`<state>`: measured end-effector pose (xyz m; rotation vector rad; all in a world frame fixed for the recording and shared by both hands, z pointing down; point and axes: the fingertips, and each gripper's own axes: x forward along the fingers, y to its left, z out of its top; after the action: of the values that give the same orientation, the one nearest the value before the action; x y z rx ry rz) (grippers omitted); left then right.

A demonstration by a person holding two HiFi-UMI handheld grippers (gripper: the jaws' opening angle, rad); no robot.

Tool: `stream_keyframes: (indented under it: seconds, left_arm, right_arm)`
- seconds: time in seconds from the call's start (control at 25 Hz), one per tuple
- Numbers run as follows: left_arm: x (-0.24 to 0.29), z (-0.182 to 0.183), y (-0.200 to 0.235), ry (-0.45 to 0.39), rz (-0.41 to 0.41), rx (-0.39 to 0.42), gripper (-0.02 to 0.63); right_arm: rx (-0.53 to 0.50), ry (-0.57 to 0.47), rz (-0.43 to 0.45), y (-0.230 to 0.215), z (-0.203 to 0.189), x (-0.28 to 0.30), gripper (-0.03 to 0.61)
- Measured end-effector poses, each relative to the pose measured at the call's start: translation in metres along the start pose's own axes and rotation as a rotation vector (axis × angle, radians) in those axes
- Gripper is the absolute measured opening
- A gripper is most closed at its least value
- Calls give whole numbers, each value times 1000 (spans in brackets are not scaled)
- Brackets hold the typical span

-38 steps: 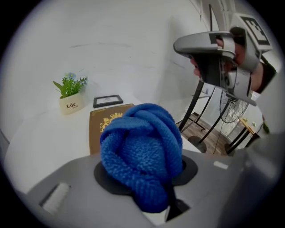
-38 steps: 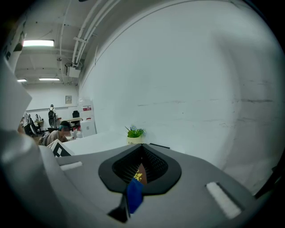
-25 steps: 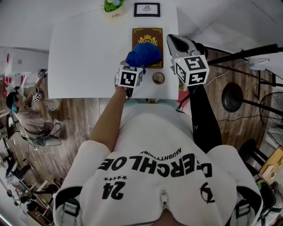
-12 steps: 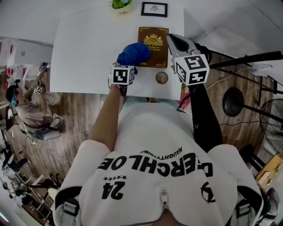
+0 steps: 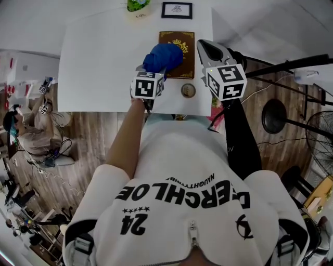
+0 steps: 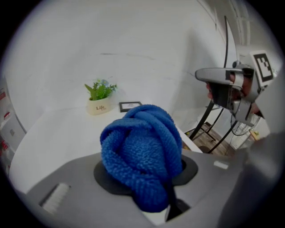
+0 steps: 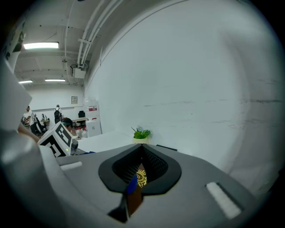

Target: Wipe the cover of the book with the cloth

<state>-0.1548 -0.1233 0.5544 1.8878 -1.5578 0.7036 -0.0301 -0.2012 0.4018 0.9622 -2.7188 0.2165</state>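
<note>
Your left gripper is clamped on the bunched blue cloth; in the left gripper view the wad fills the space between the jaws and bulges out past them. From the head view the cloth lies over the left part of the book, hiding that side of the brown cover, while the gold crest and the right strip stay in sight. You cannot tell from these views whether the cloth is pressed on the cover or held just above it. The book lies flat on the white desk, towards its right side and nearer the far edge than the near one. Your right gripper holds nothing: its jaws stand together at the tips, and in the right gripper view only a thin sliver of the book and a bit of blue cloth show through the slit below them. Its tip sits just beside the book's right edge, and its camera looks level towards the wall. A small round disc rests on the desk just in front of the book, near the front edge. At the far edge stand a small potted plant and, to its right, a dark frame, both well apart from the cloth.
</note>
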Motion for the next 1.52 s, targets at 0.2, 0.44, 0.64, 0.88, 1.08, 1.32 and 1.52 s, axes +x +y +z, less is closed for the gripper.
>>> stream_keyframes:
  seconds: [0.2, 0.44, 0.64, 0.88, 1.08, 1.32, 1.52]
  left_arm:
    - [10, 4, -47, 8, -101, 70, 230]
    - [26, -25, -102, 104, -228, 147, 230]
    - [29, -35, -100, 104, -221, 174, 229]
    - [17, -43, -74, 109, -172, 111, 229]
    - [9, -52, -44, 101, -120, 46, 229]
    - [5, -68, -8, 115, -37, -39, 229]
    - [-1, -71, 3, 130, 3, -57, 229]
  right_arm:
    - [8, 2, -19, -4, -3, -5, 3]
    - [11, 7, -35, -8, -7, -10, 2]
    - [8, 8, -31, -7, -6, -9, 2]
    - [6, 7, -6, 0, -5, 0, 2]
    - [-2, 7, 30, 11, -2, 12, 2]
    - [-8, 6, 58, 19, -3, 22, 2]
    - [-9, 1, 62, 20, 0, 23, 2]
